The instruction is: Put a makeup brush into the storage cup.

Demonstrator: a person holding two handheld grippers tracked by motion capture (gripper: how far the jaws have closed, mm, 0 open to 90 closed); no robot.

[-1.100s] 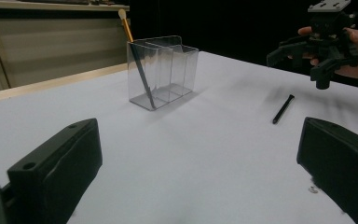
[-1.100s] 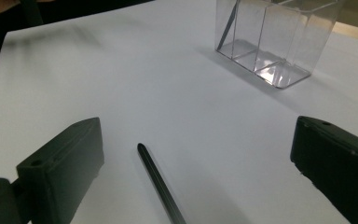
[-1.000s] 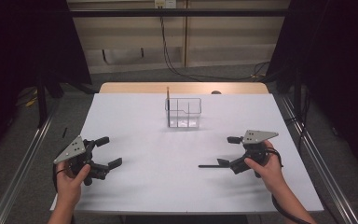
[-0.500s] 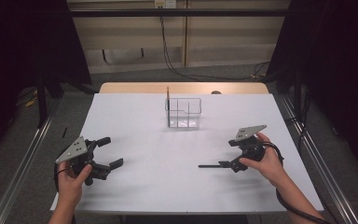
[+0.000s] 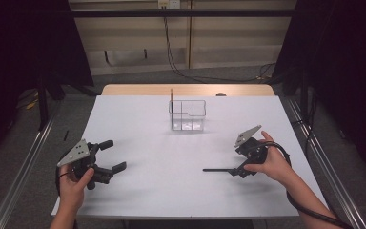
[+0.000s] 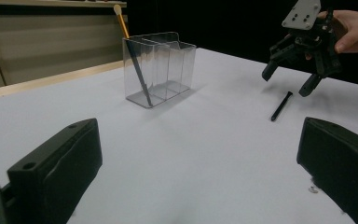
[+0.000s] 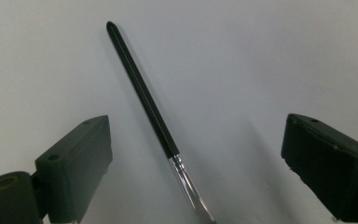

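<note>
A black-handled brush [image 5: 217,170] with a silver ferrule lies flat on the white table [image 5: 162,191] at the right. My right gripper [image 5: 240,164] hangs over its near end, pointing down. In the right gripper view the brush [image 7: 140,88] runs between the right gripper's [image 7: 198,140] wide-apart jaws; they have just been closing a little and neither pad touches it. A clear divided holder [image 5: 188,114] stands at the back centre with a tan-tipped brush [image 5: 172,102] leaning in its left compartment. My left gripper [image 5: 116,155] rests open and empty at the front left.
The left gripper view looks between the left gripper's [image 6: 200,144] jaws at the holder [image 6: 163,65], its brush [image 6: 133,56], the lying brush [image 6: 280,106] and the right gripper [image 6: 289,79]. A wooden strip [image 5: 138,89] borders the table's far edge. Metal rails [image 5: 24,162] run along both sides.
My right hand has shifted slightly to the left and tipped further down over the black brush. The left hand has kept still.
</note>
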